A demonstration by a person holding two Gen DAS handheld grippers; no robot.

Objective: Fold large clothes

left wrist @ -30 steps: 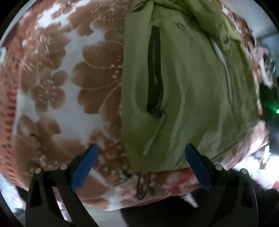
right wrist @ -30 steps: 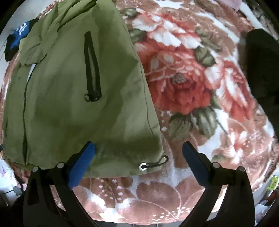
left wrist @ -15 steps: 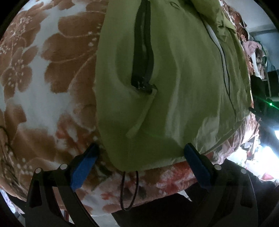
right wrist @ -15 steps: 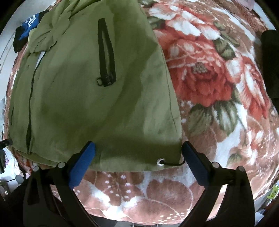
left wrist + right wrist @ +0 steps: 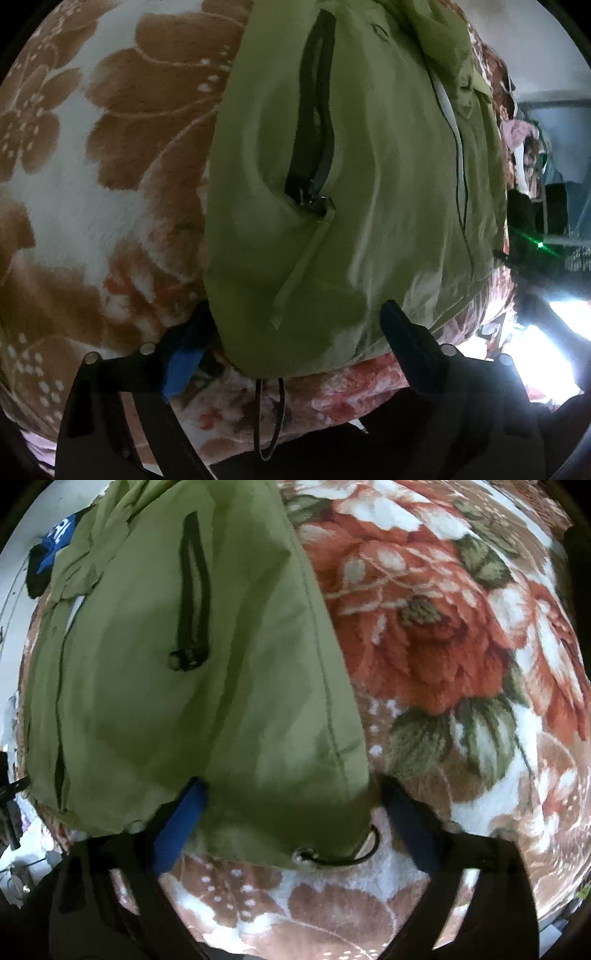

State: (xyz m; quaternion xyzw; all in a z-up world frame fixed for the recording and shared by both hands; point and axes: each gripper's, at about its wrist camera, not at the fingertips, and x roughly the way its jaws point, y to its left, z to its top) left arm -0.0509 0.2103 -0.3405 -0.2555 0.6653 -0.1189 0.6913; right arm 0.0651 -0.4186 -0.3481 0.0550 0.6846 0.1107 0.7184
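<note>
Green jacket (image 5: 369, 177) lies flat on the floral blanket (image 5: 110, 184). Left gripper (image 5: 295, 343) and right gripper (image 5: 291, 819) each straddle a hem corner, fingers just been closing, not clamped yet. Risk: pinching blanket too, or snagging the drawcord (image 5: 343, 856).

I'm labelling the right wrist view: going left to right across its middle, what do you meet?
Blue garment at the far left edge → green jacket → its black pocket zipper → jacket side seam → floral blanket.
</note>
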